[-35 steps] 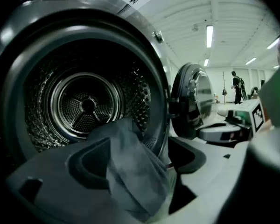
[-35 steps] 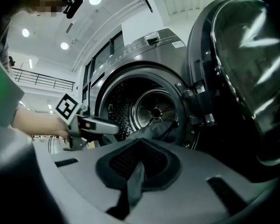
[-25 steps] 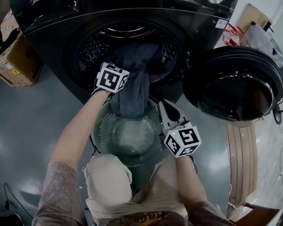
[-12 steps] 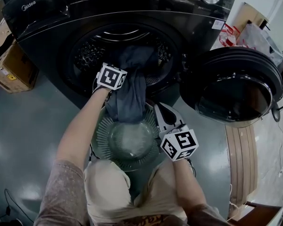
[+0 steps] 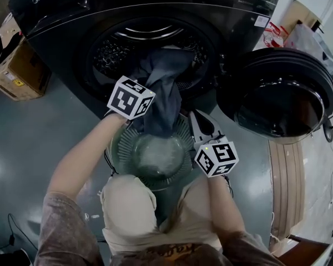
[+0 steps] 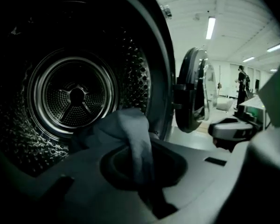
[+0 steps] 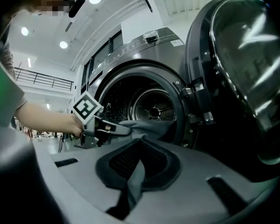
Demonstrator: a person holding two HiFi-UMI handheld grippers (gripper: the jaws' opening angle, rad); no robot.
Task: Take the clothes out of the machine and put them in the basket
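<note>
A dark grey garment (image 5: 164,90) hangs out of the black washing machine's drum (image 5: 127,49) and down into the round green basket (image 5: 122,148) in front of it. My left gripper (image 6: 142,157), under its marker cube (image 5: 131,97) at the drum mouth, has just been closing and is shut on a fold of the garment (image 6: 130,129). My right gripper (image 7: 135,164) is held level over the basket's right rim, shut on a strip of the same garment (image 7: 136,174). From the right gripper view the left gripper (image 7: 123,129) pinches the cloth in front of the drum (image 7: 151,108).
The machine's round door (image 5: 277,98) stands swung open at the right. A cardboard box (image 5: 14,71) sits on the grey floor at the left. The person's knees (image 5: 127,204) are just behind the basket. Bags (image 5: 308,40) lie at the back right.
My left gripper has closed on the garment and drawn back a little from the drum mouth, lifting the cloth into a bunch there. The right gripper has hardly moved.
</note>
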